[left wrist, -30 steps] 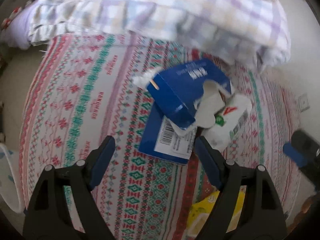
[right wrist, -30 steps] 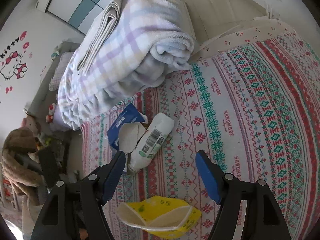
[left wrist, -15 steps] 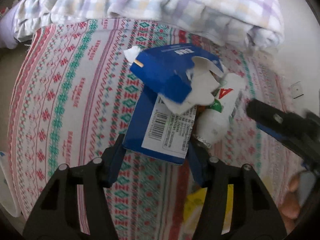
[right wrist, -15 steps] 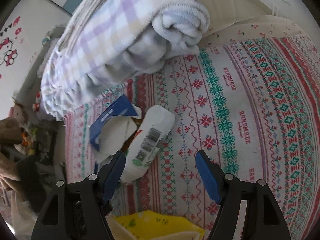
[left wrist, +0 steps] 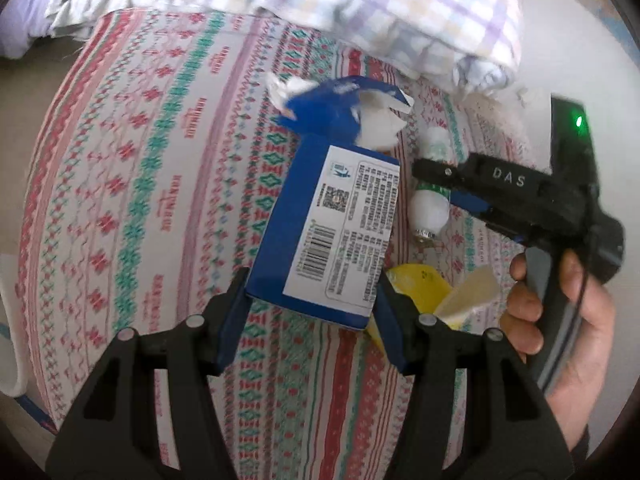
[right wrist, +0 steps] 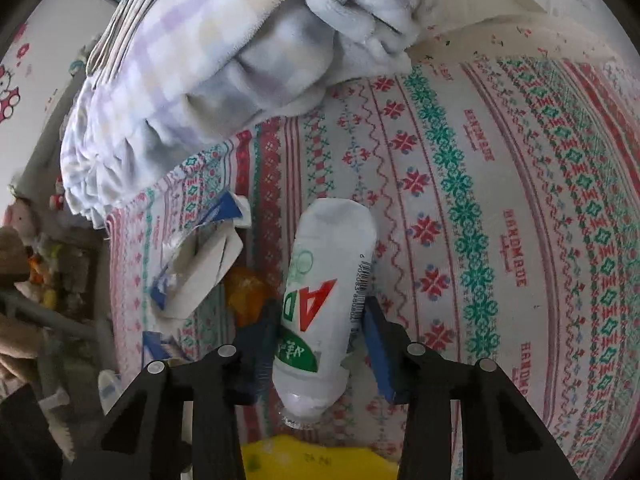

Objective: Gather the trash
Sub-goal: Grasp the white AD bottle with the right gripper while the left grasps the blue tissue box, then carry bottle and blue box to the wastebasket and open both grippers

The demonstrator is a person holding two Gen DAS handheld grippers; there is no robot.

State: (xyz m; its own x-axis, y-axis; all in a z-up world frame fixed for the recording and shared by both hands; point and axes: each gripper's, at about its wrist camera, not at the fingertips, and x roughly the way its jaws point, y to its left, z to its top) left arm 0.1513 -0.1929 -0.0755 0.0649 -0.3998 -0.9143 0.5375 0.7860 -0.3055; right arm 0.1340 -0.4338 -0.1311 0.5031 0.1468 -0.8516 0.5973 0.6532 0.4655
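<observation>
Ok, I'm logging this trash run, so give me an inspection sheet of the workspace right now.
Surface: patterned red-and-green bedsheet.
Job's things: torn blue cardboard box; white plastic bottle with green label; yellow wrapper.
Clutter: orange scrap beside the bottle.
Grippers: left gripper jaws around the box's end; right gripper jaws either side of the bottle, contact unclear.
Cables: nothing seen.
Surroundings: folded checked blanket; plush toys.

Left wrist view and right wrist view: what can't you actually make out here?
- Blue cardboard box, left wrist view: motion blur makes its label print unreadable.
- White plastic bottle, right wrist view: mouth blurred; cap undecidable.
- Yellow wrapper, right wrist view: cut off by the bottom edge.
</observation>
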